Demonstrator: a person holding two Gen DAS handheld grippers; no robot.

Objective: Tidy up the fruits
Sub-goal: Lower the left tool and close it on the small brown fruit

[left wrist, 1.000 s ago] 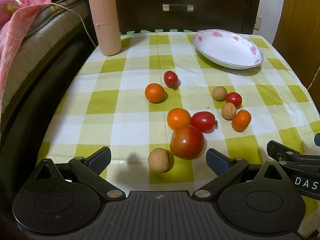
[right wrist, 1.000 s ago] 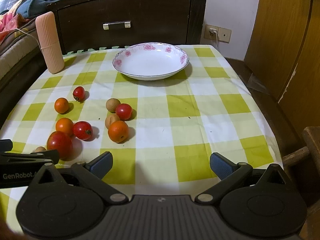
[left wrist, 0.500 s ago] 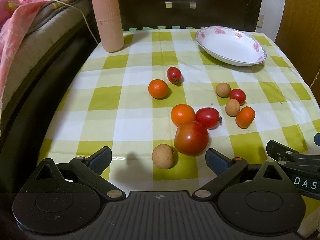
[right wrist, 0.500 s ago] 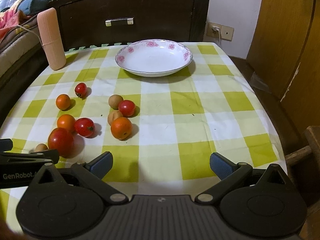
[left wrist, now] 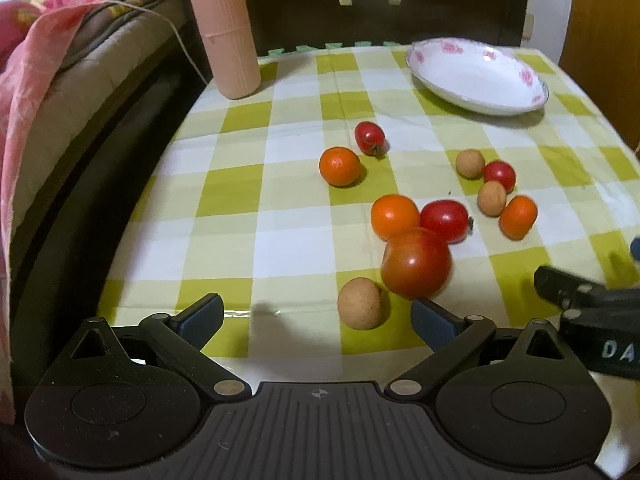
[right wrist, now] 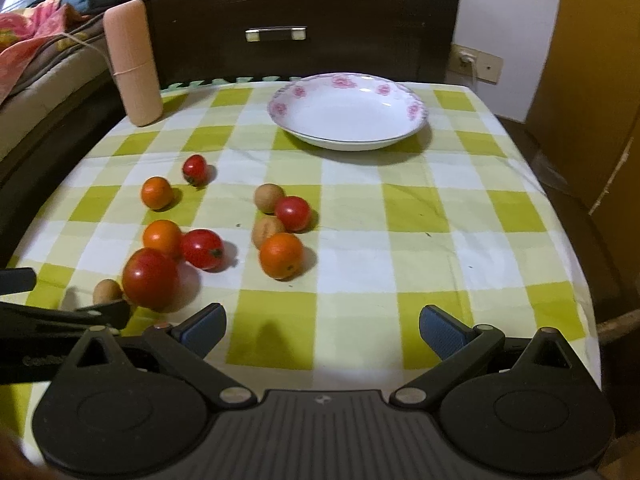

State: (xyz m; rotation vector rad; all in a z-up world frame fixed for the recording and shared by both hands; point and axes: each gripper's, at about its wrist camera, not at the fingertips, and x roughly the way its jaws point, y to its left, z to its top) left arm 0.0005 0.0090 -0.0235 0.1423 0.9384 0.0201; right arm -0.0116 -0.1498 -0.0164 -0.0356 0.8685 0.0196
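Left gripper (left wrist: 316, 318) is hovering, fingers spread, empty, near a longan (left wrist: 360, 308); right gripper (right wrist: 322, 330) likewise released; centring before closing looks wise, beside the big tomato (left wrist: 416, 262).

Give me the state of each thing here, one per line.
Left gripper: open, holding nothing.
Right gripper: open, holding nothing.
Floral bowl: upright, empty.
Large tomato: on the cloth, touching the orange fruit.
Pink ribbed case: upright, closed.
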